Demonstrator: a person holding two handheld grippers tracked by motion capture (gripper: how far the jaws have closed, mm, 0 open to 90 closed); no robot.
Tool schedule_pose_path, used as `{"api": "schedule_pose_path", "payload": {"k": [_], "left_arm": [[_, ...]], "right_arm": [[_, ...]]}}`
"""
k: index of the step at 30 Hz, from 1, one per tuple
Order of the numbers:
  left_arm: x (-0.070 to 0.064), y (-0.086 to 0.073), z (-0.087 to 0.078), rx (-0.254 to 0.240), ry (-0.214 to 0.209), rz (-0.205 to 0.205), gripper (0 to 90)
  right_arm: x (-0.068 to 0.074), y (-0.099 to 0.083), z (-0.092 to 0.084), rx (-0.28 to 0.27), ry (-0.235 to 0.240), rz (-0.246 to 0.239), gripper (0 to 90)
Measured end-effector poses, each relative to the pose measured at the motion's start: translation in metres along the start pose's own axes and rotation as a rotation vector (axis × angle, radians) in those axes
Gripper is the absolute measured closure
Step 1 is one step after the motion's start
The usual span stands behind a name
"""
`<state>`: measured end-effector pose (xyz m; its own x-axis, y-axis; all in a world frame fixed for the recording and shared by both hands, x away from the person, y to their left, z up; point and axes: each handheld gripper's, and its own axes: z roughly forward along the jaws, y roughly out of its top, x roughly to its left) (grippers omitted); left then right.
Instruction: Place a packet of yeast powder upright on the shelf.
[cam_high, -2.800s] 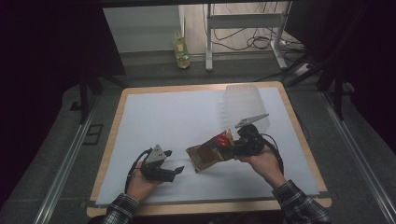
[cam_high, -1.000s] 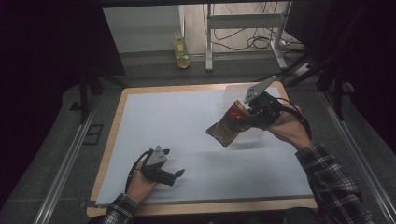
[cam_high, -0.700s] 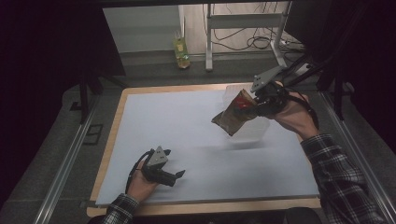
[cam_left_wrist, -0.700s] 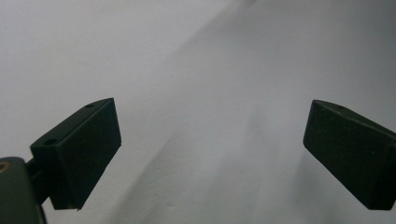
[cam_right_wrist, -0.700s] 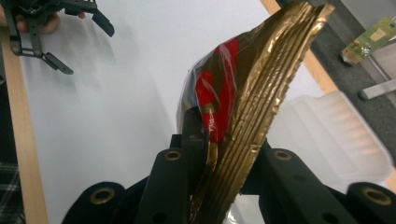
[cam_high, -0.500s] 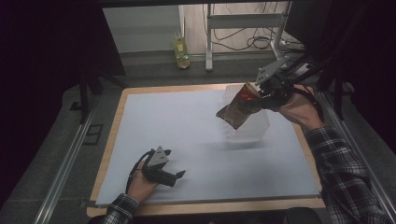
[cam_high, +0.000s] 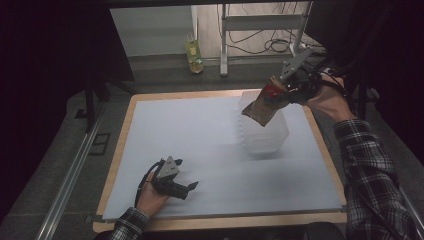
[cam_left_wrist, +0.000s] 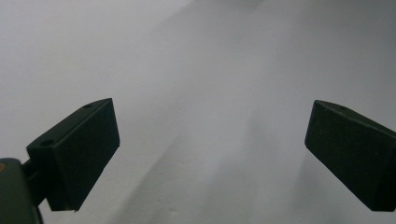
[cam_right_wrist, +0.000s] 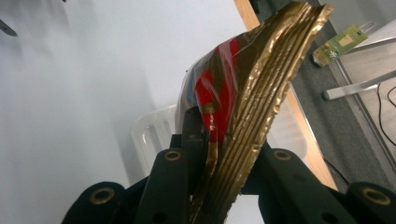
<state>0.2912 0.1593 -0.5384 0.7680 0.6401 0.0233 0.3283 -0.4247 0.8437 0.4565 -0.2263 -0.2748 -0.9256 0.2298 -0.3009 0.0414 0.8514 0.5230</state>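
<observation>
A gold and red snack bag (cam_high: 264, 102) hangs in the air over a clear plastic container (cam_high: 265, 131) at the back right of the white mat. My right gripper (cam_high: 291, 91) is shut on the bag's crimped top edge (cam_right_wrist: 261, 93), and the bag droops down to the left. In the right gripper view the container's rim (cam_right_wrist: 149, 135) lies below the bag. My left gripper (cam_high: 186, 188) rests low on the mat near the front left, open, with nothing between its black pads (cam_left_wrist: 79, 149).
The white mat (cam_high: 200, 135) lies on a wooden board (cam_high: 125, 125). A small yellow-green carton (cam_high: 194, 50) stands on the floor beyond the table, beside metal frame legs (cam_high: 223, 40) and cables. Dark surroundings lie to both sides.
My right gripper has carried the snack bag up and toward the back right, from the mat's front middle to above the clear container. The left gripper has stayed put.
</observation>
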Motion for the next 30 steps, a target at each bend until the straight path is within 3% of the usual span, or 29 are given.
{"api": "schedule_pose_path", "payload": {"k": [15, 22, 30], "left_arm": [[0.003, -0.001, -0.002, -0.045, -0.001, -0.010, 0.5], [0.003, -0.001, -0.002, -0.046, -0.005, -0.006, 0.6], [0.003, -0.001, -0.002, -0.043, -0.007, -0.005, 0.7]], "right_arm": [[-0.028, -0.006, 0.015, 0.054, -0.006, -0.057, 77.2], [-0.033, -0.008, 0.030, 0.109, 0.007, -0.092, 77.1], [-0.032, -0.016, 0.044, 0.120, 0.051, -0.133, 77.1]]}}
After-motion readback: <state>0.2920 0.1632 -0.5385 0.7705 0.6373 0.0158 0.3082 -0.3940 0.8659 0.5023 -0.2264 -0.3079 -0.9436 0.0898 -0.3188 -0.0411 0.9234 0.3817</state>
